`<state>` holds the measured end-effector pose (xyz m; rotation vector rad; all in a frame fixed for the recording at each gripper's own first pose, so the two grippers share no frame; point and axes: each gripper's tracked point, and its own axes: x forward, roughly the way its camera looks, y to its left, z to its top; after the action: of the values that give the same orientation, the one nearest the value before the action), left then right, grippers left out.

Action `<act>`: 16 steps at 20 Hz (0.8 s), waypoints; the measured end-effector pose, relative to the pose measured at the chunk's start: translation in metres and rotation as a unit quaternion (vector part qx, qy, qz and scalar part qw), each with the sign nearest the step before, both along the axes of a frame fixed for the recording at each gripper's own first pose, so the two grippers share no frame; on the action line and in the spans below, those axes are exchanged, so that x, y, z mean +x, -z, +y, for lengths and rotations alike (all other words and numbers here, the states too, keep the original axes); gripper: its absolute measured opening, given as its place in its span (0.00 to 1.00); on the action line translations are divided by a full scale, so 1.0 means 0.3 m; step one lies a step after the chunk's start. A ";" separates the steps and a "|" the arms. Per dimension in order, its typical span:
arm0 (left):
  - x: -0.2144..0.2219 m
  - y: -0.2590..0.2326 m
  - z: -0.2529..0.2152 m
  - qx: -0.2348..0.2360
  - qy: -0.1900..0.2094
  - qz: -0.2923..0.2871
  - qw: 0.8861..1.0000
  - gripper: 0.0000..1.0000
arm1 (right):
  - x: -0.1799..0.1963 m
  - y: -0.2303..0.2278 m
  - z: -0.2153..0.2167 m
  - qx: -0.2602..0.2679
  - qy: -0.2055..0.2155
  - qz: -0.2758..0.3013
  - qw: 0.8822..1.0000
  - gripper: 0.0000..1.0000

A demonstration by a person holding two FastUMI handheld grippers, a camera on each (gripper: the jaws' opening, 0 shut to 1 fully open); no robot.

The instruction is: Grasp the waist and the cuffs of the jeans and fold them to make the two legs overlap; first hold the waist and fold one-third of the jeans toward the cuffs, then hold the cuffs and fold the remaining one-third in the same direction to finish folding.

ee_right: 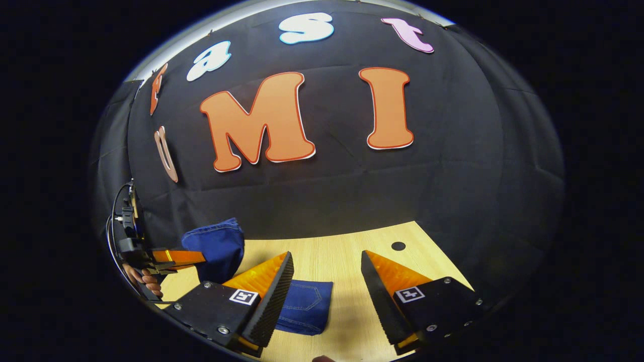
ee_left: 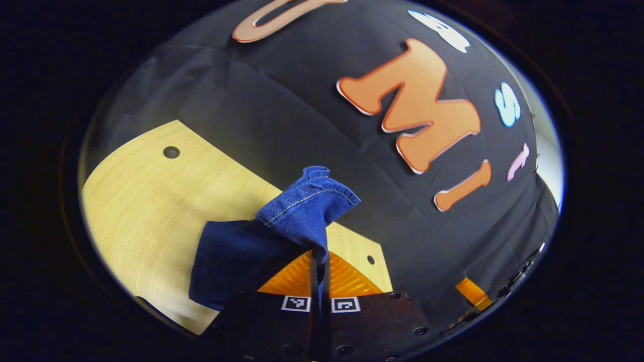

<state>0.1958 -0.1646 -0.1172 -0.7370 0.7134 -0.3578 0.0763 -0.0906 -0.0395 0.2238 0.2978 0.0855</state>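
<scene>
The blue jeans are pinched between the fingers of my left gripper, which is shut on a stitched hem end lifted off the wooden table; the rest of the cloth hangs down to the left. In the right gripper view, a folded part of the jeans with a back pocket lies flat on the table, just below my right gripper. That gripper stands open above the table with nothing between its fingers. Farther left, the left gripper holds the raised denim.
A hand grips the left gripper's handle, with cables behind it. The table has small round holes near its edges. The black booth wall stands close behind the table's far edge.
</scene>
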 end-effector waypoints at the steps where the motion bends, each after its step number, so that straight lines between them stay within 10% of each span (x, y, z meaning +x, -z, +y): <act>1: -0.020 0.004 -0.034 0.017 0.015 0.002 1.000 0.01 | 0.002 0.000 -0.011 0.001 0.001 -0.001 1.000 0.84; 6: -0.065 0.013 -0.160 0.092 0.073 -0.013 0.993 0.06 | 0.022 -0.006 -0.030 0.007 -0.002 -0.006 1.000 0.84; 9: -0.091 -0.107 -0.238 0.040 0.102 -0.051 0.993 0.12 | 0.033 -0.005 -0.018 0.008 -0.009 -0.007 1.000 0.84; 11: -0.110 -0.193 -0.260 0.029 0.111 -0.076 0.990 0.70 | 0.044 -0.011 -0.004 0.010 -0.015 -0.009 1.000 0.84; 16: -0.086 -0.362 -0.171 0.067 0.082 -0.161 0.981 0.73 | 0.067 -0.070 0.027 -0.001 -0.018 -0.038 0.999 0.84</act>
<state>0.1700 -0.2159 -0.0087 -0.4779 0.4875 -0.5593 0.0963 -0.0826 -0.0184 0.2132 0.2273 0.1299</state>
